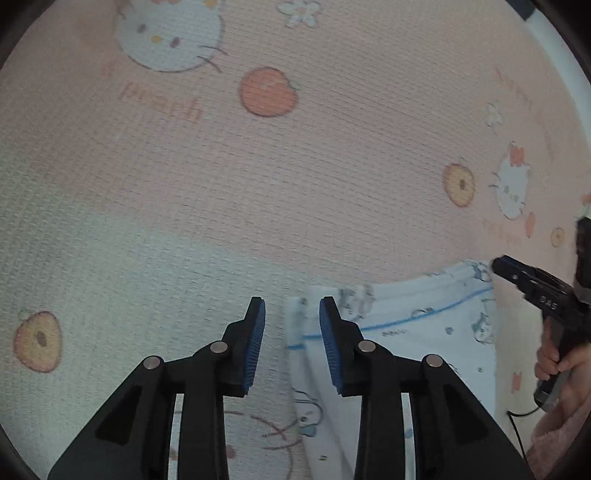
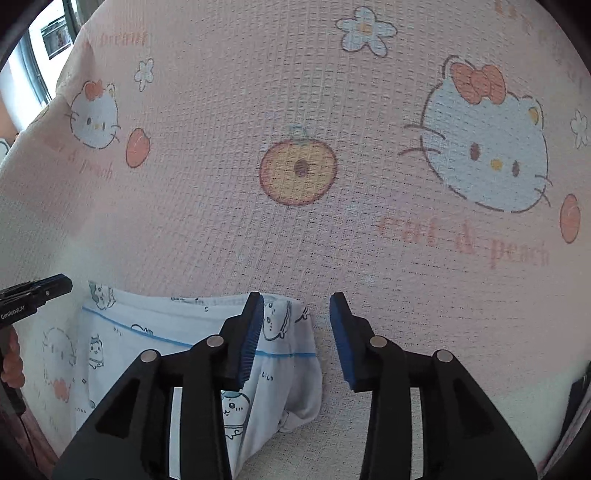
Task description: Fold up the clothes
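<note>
A small white garment with cartoon prints and a thin blue line lies folded flat on a pink bedspread. My left gripper hangs open over its left edge, and the cloth edge shows in the gap without touching the blue pads. In the right wrist view the garment spreads to the lower left. My right gripper is open above its right corner, with the left pad over the cloth. Each gripper also shows in the other's view: the right gripper and the left gripper.
The bedspread carries cat faces, peaches and flowers and fills both views. A hand in a pink sleeve holds the right gripper, with a black cable below it. A window frame shows beyond the bed's far left edge.
</note>
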The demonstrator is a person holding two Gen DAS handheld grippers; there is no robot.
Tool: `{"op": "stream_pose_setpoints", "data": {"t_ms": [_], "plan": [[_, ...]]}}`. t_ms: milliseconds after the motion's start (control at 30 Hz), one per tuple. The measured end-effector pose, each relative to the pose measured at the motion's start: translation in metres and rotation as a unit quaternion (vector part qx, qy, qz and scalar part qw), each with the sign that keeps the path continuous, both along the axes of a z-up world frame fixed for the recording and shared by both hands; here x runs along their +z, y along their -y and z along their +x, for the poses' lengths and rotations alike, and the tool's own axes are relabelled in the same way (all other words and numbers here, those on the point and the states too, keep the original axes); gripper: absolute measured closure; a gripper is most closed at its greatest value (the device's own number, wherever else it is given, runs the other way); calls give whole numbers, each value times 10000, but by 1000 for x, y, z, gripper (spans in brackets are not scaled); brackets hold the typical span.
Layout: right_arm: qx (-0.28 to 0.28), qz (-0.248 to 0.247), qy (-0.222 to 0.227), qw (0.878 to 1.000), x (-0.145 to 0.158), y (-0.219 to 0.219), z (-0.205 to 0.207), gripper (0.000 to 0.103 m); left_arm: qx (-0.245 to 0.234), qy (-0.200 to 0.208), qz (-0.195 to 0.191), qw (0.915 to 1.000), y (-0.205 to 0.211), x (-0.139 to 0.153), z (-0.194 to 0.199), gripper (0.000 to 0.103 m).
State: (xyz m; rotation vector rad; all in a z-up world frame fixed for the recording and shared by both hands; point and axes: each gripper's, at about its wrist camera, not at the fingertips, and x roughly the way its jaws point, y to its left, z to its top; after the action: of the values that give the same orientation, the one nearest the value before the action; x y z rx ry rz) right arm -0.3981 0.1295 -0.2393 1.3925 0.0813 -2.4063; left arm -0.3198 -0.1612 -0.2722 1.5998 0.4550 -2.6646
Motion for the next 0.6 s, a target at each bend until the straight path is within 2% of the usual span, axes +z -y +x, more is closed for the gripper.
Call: {"op": "stream_pose_setpoints", "data": {"t_ms": [33, 133, 200, 233, 300, 333, 367, 433, 467, 500, 533, 567, 600], "plan": [[158, 64, 135, 9998, -5, 5, -2, 61, -103, 111, -26, 9999, -7, -6, -2, 71], [445, 765, 553, 9945, -36, 23, -8, 61, -69, 504, -899, 9946, -22, -24, -5, 71], [233, 640, 387, 9969, -32, 21, -10, 58, 172, 556, -756, 9954, -11, -25, -4, 66], [79, 591, 376, 9975, -30, 17, -12, 56, 224, 560, -519, 9968, -5, -24, -4, 66], [-7, 352, 514, 9981, -31, 12, -18, 38, 327, 567, -44, 9978, 7, -22, -4, 58], [107, 177, 702, 9973, -36, 13, -21, 33, 377, 573, 177, 9975, 12, -22, -4, 56], [309, 256, 688, 9968, -41, 19, -19, 28, 401, 623, 192, 9971, 13, -25, -4, 55], [713, 414, 657, 9944, -49, 33, -17, 27, 353, 604, 32, 9975, 8, -28, -3, 56], [915, 495, 639, 9925, -54, 39, -16, 33, 302, 558, -72, 9980, 3, -27, -3, 73], [1097, 664, 539, 9903, -53, 47, -13, 51, 243, 523, -64, 9983, -2, -26, -3, 92], [1076, 556, 602, 9908, -51, 46, -15, 68, 181, 485, -63, 9986, -8, -25, -3, 93], [1056, 448, 666, 9912, -49, 46, -16, 92, 94, 393, -152, 9991, -13, -21, -2, 94], [1035, 342, 727, 9914, -46, 46, -17, 92, 9, 304, -227, 9993, -18, -17, -2, 95]]}}
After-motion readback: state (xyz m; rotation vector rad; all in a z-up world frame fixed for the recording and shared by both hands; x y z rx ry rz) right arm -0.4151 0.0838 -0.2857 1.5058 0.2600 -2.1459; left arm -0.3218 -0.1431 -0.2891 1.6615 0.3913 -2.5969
